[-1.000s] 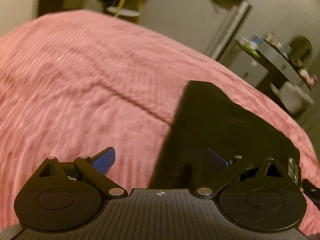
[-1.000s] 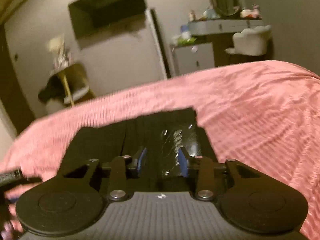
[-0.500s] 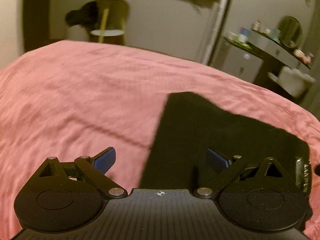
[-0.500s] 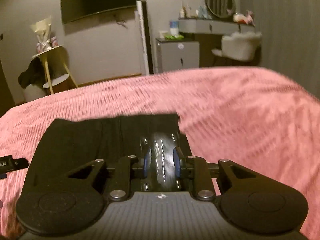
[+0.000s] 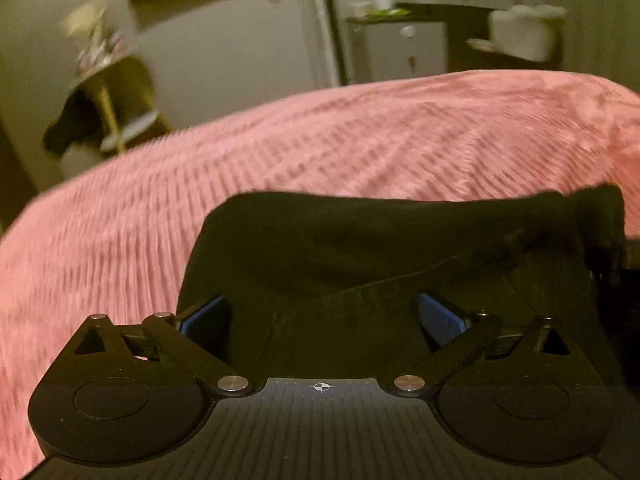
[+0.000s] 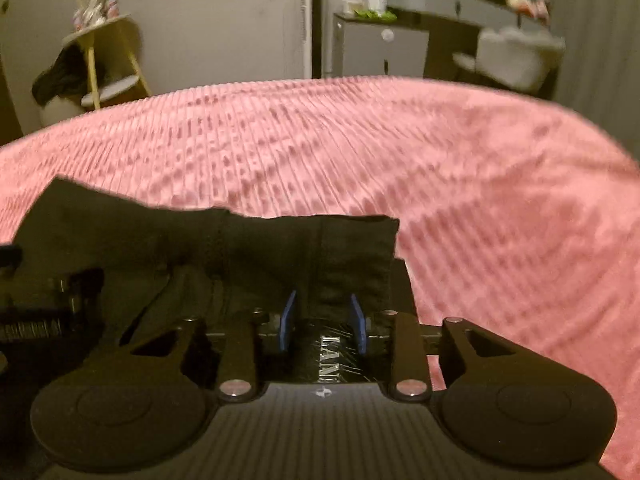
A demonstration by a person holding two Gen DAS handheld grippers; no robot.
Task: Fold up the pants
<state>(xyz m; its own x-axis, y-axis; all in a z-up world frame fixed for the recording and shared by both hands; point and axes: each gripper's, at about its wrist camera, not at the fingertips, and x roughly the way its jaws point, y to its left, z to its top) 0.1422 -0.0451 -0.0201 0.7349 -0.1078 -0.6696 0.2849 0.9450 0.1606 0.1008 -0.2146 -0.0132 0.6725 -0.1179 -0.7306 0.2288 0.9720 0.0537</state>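
The right tool (image 6: 322, 322) has its two blue pads a narrow gap apart, and a band of the black pants (image 6: 248, 252) runs between them, with a glossy black label bearing pale letters just below the pads. Its jaws have just been opening again after a brief squeeze, with that fabric between them; whether the pads press on the cloth now I cannot tell. The pants spread from the tool toward 10 o'clock in the right wrist view, their far edge ragged against the pink bedspread (image 6: 500, 200), which fills the frame from 9 to 3 o'clock. At 9 o'clock the other device's dark body shows, blurred.

The left tool (image 5: 322, 314) stands wide open, blue pads far apart, hovering over the pants (image 5: 360, 248) with nothing clamped. In the left wrist view the dark cloth lies from centre toward 3 o'clock on the bedspread (image 5: 160, 200). Beyond the bed, at 11 o'clock, stands a small yellow table (image 6: 108, 52); at 1 o'clock, a grey cabinet (image 6: 384, 48).
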